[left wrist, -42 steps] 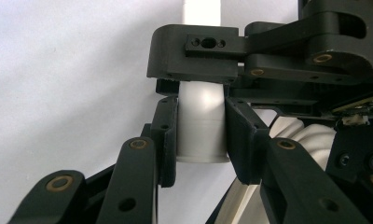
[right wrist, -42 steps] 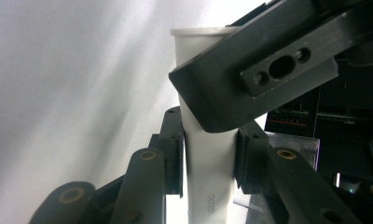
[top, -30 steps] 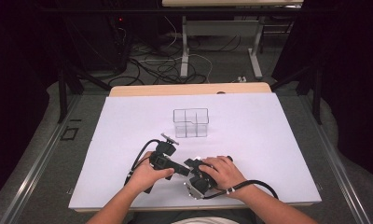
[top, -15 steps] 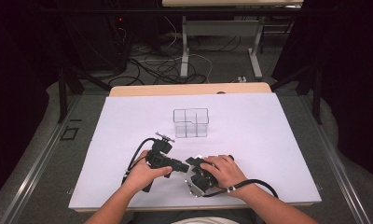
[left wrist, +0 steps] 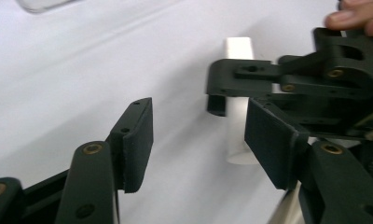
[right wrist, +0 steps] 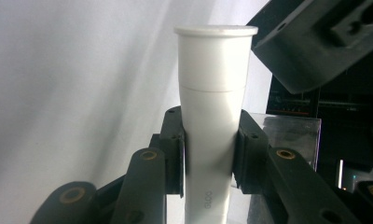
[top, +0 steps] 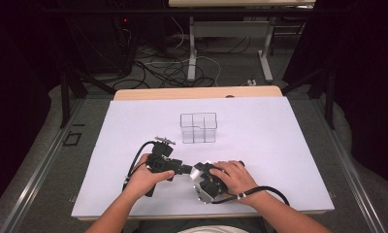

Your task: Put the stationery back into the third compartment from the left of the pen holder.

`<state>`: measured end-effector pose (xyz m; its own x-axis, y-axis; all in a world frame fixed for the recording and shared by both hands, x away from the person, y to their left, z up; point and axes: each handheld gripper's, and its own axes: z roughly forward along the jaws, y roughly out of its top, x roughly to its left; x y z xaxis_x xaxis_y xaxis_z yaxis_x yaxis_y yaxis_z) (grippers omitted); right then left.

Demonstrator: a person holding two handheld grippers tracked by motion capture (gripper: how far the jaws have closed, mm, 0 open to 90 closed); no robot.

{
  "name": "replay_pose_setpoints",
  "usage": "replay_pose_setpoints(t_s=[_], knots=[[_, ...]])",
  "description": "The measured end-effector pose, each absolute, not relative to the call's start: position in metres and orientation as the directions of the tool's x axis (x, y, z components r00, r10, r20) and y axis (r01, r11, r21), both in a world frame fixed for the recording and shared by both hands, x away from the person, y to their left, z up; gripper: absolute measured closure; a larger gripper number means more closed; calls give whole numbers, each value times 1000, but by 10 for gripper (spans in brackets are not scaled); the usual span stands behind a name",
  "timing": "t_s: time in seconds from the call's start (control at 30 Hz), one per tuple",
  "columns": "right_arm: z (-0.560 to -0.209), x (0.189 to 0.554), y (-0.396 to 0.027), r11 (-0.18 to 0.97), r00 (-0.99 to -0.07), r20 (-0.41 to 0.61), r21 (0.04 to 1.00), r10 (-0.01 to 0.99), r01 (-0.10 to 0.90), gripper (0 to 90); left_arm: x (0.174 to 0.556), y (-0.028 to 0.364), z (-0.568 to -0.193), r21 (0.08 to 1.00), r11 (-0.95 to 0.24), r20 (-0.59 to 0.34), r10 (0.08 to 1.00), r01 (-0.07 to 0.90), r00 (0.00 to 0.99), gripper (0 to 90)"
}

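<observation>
Jaws of the right gripper are clamping a white glue stick around its body, cap end jutting past them; the left gripper is standing agape just beside it, jaws having just been opening, nothing between them; a clear divided box is sitting farther back on the white table.

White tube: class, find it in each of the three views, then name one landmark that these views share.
High view: the white tube is low centre, small and hard to make out.
Left gripper view: right of centre, upright, partly behind black jaws.
Right gripper view: centre, upright, clamped in the right gripper.
Shared landmark: the clear box, beyond the tube.
</observation>
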<state>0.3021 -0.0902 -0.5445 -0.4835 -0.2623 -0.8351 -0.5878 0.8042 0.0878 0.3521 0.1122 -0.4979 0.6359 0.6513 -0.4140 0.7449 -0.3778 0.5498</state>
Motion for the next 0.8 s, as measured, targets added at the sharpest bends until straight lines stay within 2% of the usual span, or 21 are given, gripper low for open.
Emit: replay_pose_setpoints(t_s=[0.27,0.5,0.57,0.63,0.73,0.8], knots=[[-544,305,-93,811,-498,-835,113,-236,-574,693,359,126,-505,595,-356,-320,717,721,619,355],[-542,309,-98,816,-508,-848,185,-149,-548,693,364,141,-509,620,-316,-257,783,718,566,328],[-542,312,-102,800,-550,-830,266,-94,-538,693,365,147,-509,642,-286,-254,797,712,549,325],[-539,317,-105,798,-582,-810,301,-75,-523,694,366,152,-510,662,-263,-245,809,702,535,295],[-537,320,-109,791,-616,-788,383,10,-477,694,367,156,-512,674,-238,-244,821,699,515,273],[-536,323,-114,747,-643,-763,463,62,-477,695,368,158,-512,676,-240,-231,828,697,510,258]])
